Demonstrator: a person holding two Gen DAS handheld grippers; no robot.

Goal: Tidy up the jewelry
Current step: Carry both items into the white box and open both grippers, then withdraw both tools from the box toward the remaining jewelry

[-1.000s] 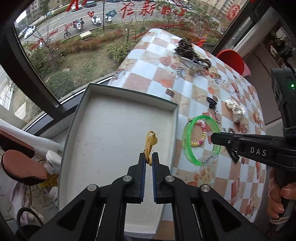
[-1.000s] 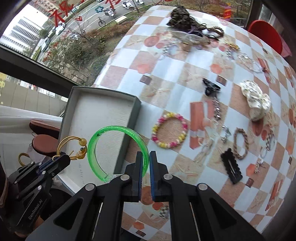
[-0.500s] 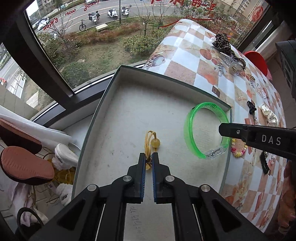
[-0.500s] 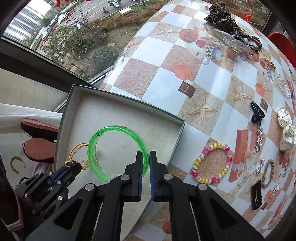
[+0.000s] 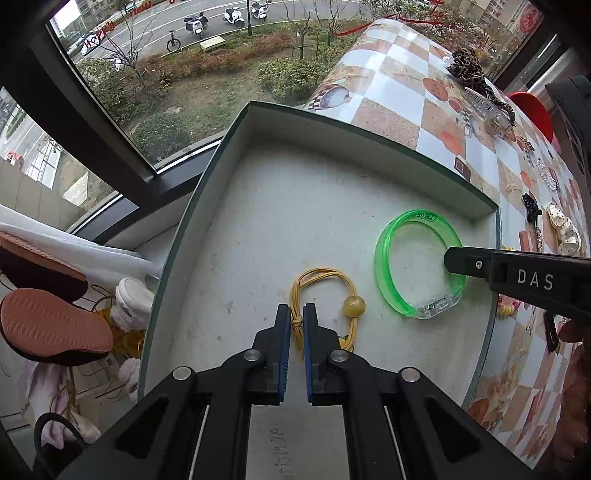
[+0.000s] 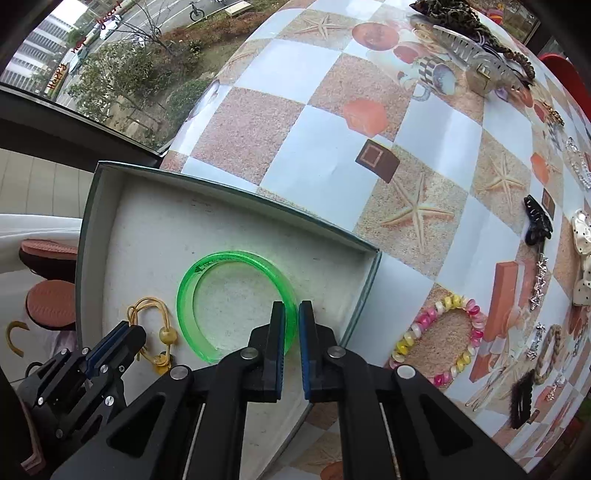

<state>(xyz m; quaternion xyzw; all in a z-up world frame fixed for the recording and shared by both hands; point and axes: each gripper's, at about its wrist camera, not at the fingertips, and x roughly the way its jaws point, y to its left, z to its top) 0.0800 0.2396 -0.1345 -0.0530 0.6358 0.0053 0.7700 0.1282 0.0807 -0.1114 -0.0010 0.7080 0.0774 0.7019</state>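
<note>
A shallow grey box (image 5: 258,122) (image 6: 92,206) stands at the table's window edge. My left gripper (image 5: 297,314) is shut on a yellow elastic hair tie with a bead (image 5: 325,291), which lies on the box floor; the tie also shows in the right wrist view (image 6: 151,314). My right gripper (image 6: 291,314) is shut on a clear green bangle (image 6: 229,262), low inside the box near its right wall. The bangle also shows in the left wrist view (image 5: 399,236), to the right of the hair tie.
On the checkered tablecloth (image 6: 332,122) lie a pink and yellow bead bracelet (image 6: 439,339), a black claw clip (image 6: 535,221), a white dotted bow (image 6: 583,236), black clips, chains and a leopard scrunchie (image 6: 443,11). A window runs behind the box. Shoes (image 5: 48,325) lie below.
Both grippers moved over the box and came down inside it. The hair tie and the green bangle, held above the table before, now rest low on the box floor, still gripped.
</note>
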